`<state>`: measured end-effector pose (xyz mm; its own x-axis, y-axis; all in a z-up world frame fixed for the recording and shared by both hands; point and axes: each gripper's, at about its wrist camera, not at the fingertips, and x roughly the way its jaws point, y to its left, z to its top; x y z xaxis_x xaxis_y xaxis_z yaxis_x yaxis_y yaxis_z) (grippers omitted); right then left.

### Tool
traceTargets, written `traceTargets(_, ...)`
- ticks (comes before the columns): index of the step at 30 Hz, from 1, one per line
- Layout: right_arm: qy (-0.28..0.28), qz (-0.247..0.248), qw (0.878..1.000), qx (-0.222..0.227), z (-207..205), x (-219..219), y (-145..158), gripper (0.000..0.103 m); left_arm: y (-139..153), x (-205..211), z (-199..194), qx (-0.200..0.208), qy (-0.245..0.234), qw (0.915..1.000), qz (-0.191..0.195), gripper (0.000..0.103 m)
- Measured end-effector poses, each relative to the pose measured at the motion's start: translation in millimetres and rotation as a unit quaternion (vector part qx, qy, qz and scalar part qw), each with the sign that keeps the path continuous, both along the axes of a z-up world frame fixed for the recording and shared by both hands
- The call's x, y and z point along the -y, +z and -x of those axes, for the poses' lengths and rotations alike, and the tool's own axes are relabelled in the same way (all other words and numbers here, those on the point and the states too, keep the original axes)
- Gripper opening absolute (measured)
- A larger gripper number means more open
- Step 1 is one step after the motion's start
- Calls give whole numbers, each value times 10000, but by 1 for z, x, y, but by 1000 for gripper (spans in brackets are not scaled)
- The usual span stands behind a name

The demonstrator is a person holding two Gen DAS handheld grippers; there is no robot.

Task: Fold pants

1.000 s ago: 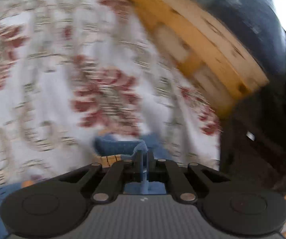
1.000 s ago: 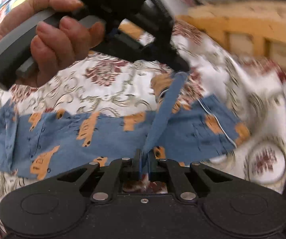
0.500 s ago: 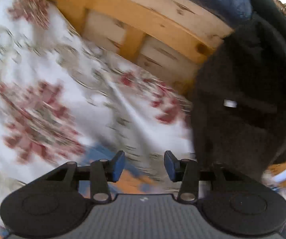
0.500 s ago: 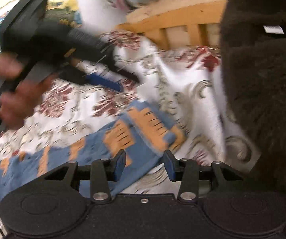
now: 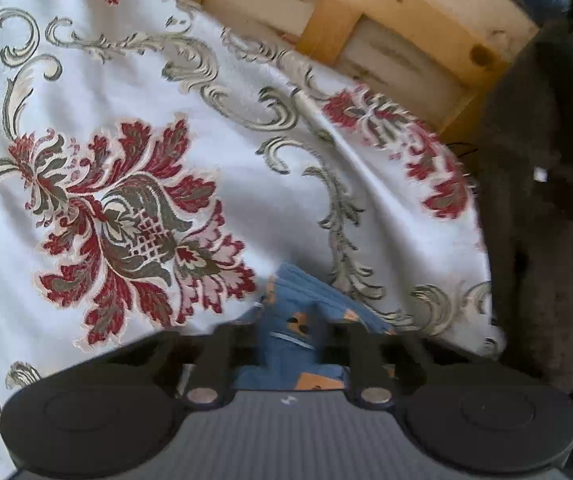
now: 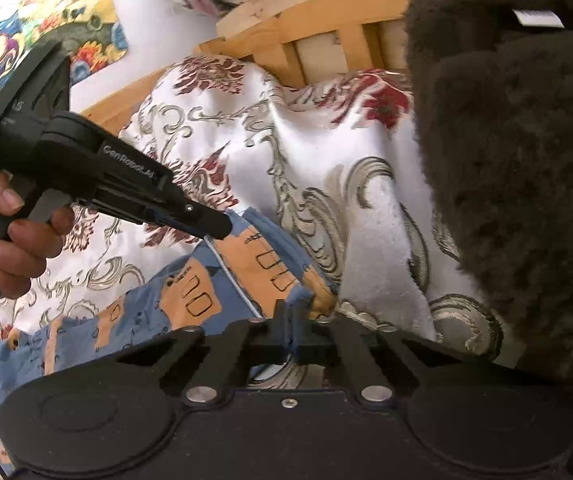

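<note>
Blue pants with orange bus prints [image 6: 190, 300] lie spread on a white floral bedspread [image 6: 326, 160]. My right gripper [image 6: 295, 314] has its jaws closing tight on the near corner of the pants' end, with blue fabric pinched between them. A hand [image 6: 14, 244] holds my left gripper [image 6: 224, 230] at the far corner of the same end. In the left wrist view the left gripper [image 5: 291, 330] has its jaws closing on a bunched ridge of the pants [image 5: 298, 300].
A wooden bed frame [image 5: 406, 12] [image 6: 306, 20] borders the bedspread [image 5: 246, 184] at the back. A dark fuzzy garment [image 5: 546, 200] [image 6: 526, 160] fills the right side. A colourful picture [image 6: 26, 40] hangs on the wall at upper left.
Both grippers let go of the lifted pants end, opened, shifted toward its corners near the dark garment and closed on the fabric again. The pants now lie flat.
</note>
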<state>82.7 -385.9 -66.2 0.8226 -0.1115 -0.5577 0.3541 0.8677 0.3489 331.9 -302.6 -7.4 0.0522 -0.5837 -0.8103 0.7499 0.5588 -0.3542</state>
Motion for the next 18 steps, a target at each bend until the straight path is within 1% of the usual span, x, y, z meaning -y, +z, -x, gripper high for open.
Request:
traceTargets(2, -32, 66, 9999, 70, 3, -2, 3, 0, -1, 1, -1, 23, -1, 10000, 13, 5)
traceTargets(8, -156, 338, 9990, 257, 11, -6, 10, 0, 15, 16, 13, 684, -60, 9976, -69, 3)
traceTargets(10, -122, 479, 9987, 160, 8, -8, 9, 0, 22, 22, 21, 1028, -187, 9944, -163, 3)
traceTargets(12, -115, 451, 9989, -25, 3, -7, 4, 0, 26, 29, 28, 1345, -287, 9902, -233, 3)
traceTargets(14, -122, 493, 9986, -170, 0, -7, 0, 0, 22, 34, 30, 1434, -346, 9883, -396, 4)
traceTargets(16, -154, 582, 9980, -180, 1, -8, 1, 0, 6, 42, 31, 1475, -373, 9859, -701, 4)
traceTargets(17, -163, 627, 9978, -153, 2, -10, 2, 0, 0, 43, 32, 1482, -401, 9852, -763, 5)
traceTargets(18, -166, 692, 9974, -123, 3, -12, 3, 5, -4, 43, 33, 1485, -386, 9854, -732, 5)
